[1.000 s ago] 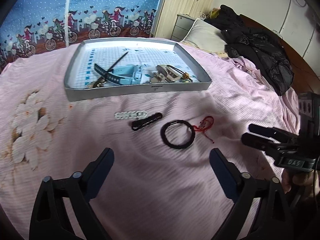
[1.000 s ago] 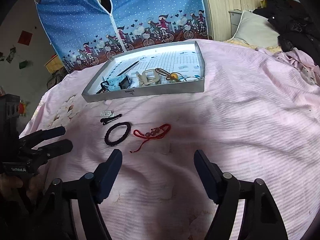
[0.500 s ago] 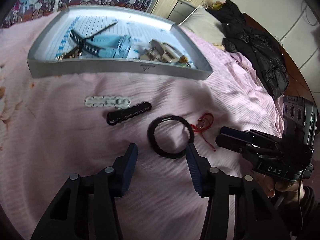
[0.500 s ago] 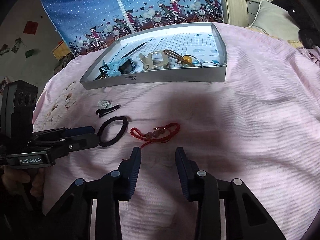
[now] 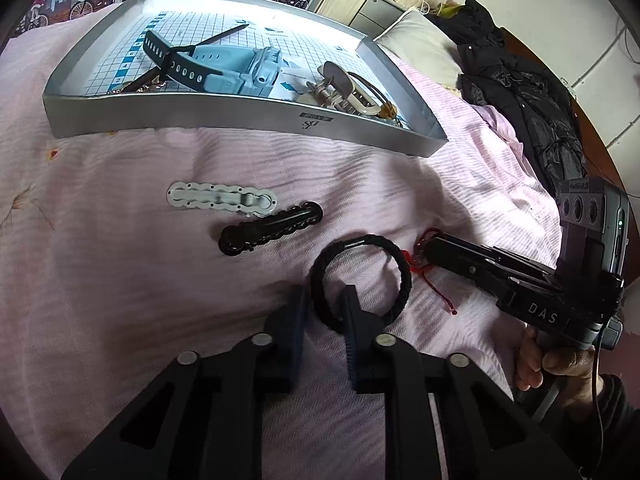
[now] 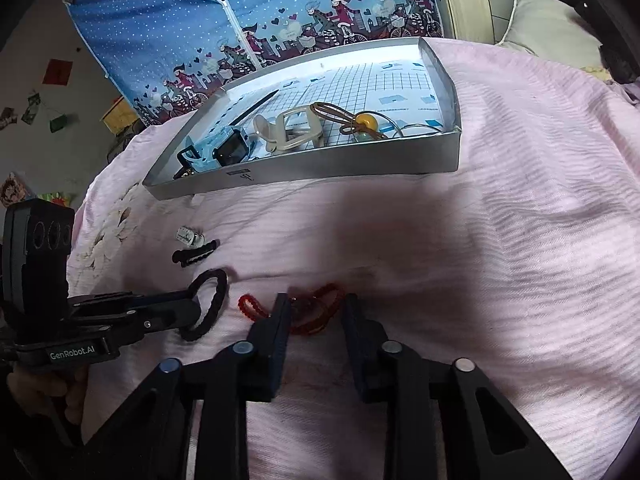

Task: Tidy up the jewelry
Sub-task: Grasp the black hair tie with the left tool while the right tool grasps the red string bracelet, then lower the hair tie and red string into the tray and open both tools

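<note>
A black hair tie (image 5: 394, 256) lies as a ring on the pink bedspread. My left gripper (image 5: 325, 300) has its fingers closed in on the ring's near rim, pinching the cord. From the right wrist view, the left gripper (image 6: 194, 306) grips the hair tie (image 6: 218, 292) at its tip. A red cord bracelet (image 6: 250, 306) with beads lies bunched beside it. My right gripper (image 6: 316, 308) straddles its middle with a narrow gap, still open. In the left wrist view the right gripper (image 5: 430, 246) touches the red bracelet (image 5: 408, 258).
A silver tray (image 5: 240, 112) at the back holds a light blue watch (image 5: 240, 68), clips and rings. A white hair clip (image 5: 220, 202) and a black hair clip (image 5: 272, 228) lie in front of it. A dark jacket (image 5: 520, 92) and pillow (image 5: 416, 36) lie far right.
Both grippers moved forward and down to the bedspread and narrowed from wide open. The left closed onto the black hair tie; the right came down around the red bracelet.
</note>
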Demonstrator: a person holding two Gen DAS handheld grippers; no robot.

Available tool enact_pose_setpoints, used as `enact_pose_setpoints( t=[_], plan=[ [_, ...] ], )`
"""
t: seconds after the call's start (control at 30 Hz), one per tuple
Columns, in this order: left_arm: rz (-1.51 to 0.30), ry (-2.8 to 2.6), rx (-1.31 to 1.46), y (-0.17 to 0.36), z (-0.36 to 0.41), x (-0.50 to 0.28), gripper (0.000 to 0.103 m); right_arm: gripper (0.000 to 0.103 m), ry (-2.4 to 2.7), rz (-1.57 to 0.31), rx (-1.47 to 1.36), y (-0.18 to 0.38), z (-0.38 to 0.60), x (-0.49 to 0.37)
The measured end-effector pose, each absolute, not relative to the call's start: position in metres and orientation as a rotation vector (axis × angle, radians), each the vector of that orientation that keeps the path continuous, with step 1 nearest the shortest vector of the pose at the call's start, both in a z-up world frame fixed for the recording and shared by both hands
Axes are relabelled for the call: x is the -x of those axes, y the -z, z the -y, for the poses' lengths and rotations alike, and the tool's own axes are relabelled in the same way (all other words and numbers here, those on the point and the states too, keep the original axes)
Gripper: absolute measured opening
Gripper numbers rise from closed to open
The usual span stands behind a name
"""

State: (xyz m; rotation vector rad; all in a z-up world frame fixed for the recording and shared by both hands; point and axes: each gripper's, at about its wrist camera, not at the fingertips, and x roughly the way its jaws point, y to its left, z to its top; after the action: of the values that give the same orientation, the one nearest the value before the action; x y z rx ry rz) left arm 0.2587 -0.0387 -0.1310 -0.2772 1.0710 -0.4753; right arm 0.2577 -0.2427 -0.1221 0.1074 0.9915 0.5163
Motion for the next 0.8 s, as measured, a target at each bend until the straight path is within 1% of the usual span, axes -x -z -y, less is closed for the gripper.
enact_pose_setpoints(
  t=[0.07, 0.13, 0.17, 0.37, 0.53, 0.8],
  plan=[
    [-1.062, 0.479, 0.264, 0.130, 0.040, -0.256, 0.007, 0.009, -0.519, -0.980, -0.100, 0.120, 0.241, -0.255],
    [-1.045, 0.486, 0.248, 0.127, 0.043, -0.253, 0.003, 0.006, -0.524, -0.967, -0.088, 0.118, 0.239, -0.253],
    [-1.036, 0.489, 0.241, 0.126, 0.046, -0.253, 0.003, 0.005, -0.530, -0.958, -0.080, 0.117, 0.237, -0.251],
    [-0.935, 0.503, 0.181, 0.110, 0.059, -0.240, 0.003, 0.005, -0.531, -0.861, -0.064, 0.100, 0.237, -0.244],
    [-0.833, 0.488, 0.189, 0.091, 0.059, -0.232, 0.003, 0.005, -0.516, -0.781, -0.096, 0.085, 0.245, -0.243],
    [-0.720, 0.421, 0.232, 0.061, 0.052, -0.251, 0.003, 0.005, -0.466, -0.641, -0.070, 0.056, 0.246, -0.246]
  ],
)
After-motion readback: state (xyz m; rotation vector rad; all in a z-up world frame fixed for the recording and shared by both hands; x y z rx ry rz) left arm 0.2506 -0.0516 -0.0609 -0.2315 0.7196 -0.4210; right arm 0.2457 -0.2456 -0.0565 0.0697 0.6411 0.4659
